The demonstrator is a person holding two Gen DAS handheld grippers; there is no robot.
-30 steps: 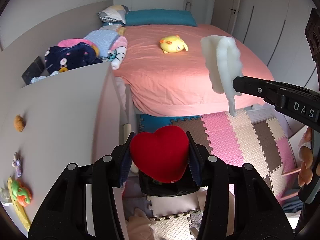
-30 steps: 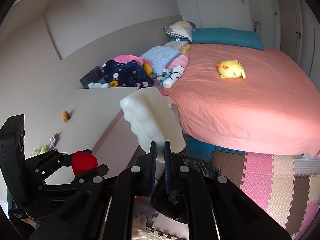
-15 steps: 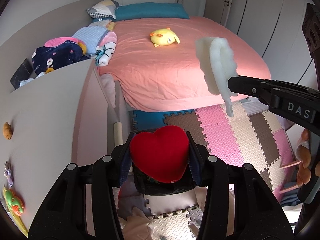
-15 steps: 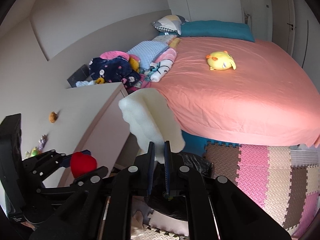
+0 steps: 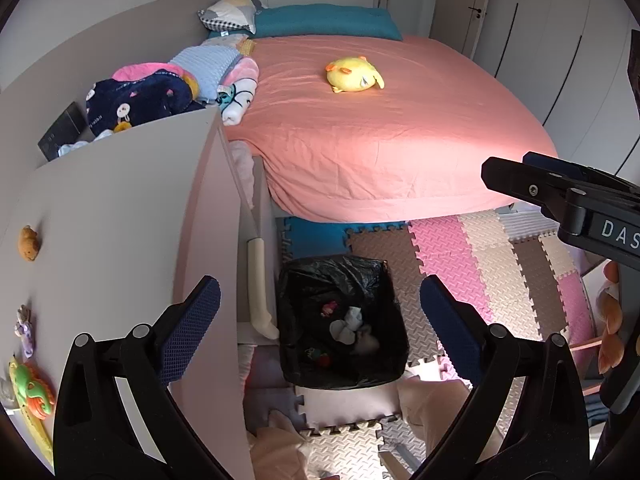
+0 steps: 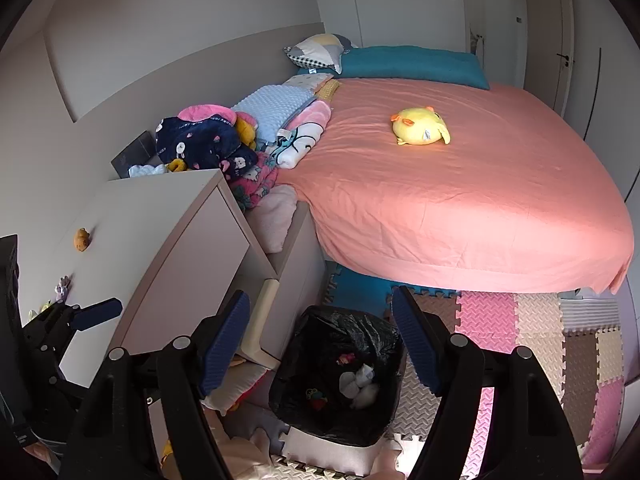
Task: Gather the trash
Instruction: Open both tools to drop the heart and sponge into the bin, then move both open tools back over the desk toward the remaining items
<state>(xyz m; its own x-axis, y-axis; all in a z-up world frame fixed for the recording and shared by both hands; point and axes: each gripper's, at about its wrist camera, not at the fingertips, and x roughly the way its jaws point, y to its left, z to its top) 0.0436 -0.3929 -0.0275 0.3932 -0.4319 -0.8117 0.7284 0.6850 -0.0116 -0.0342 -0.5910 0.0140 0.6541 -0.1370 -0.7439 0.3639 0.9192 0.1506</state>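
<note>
A bin lined with a black bag [image 5: 340,272] stands on the floor mats between the cabinet and the bed; it also shows in the right wrist view [image 6: 344,328]. White crumpled scraps [image 5: 348,326] and small red bits [image 5: 329,309] lie inside it, seen too in the right wrist view [image 6: 358,384]. My left gripper [image 5: 320,320] is open and empty above the bin. My right gripper [image 6: 320,344] is open and empty above the bin too; its arm shows at the right of the left wrist view [image 5: 560,196].
A pale cabinet [image 5: 120,220] with small toys on top stands left of the bin. A bed with a pink sheet [image 5: 380,128] and a yellow plush [image 5: 352,76] lies beyond. Coloured foam mats [image 5: 480,264] cover the floor.
Both grippers have opened. The red heart left the left gripper and the white foam piece left the right gripper. Both cameras now look down into the bin.
</note>
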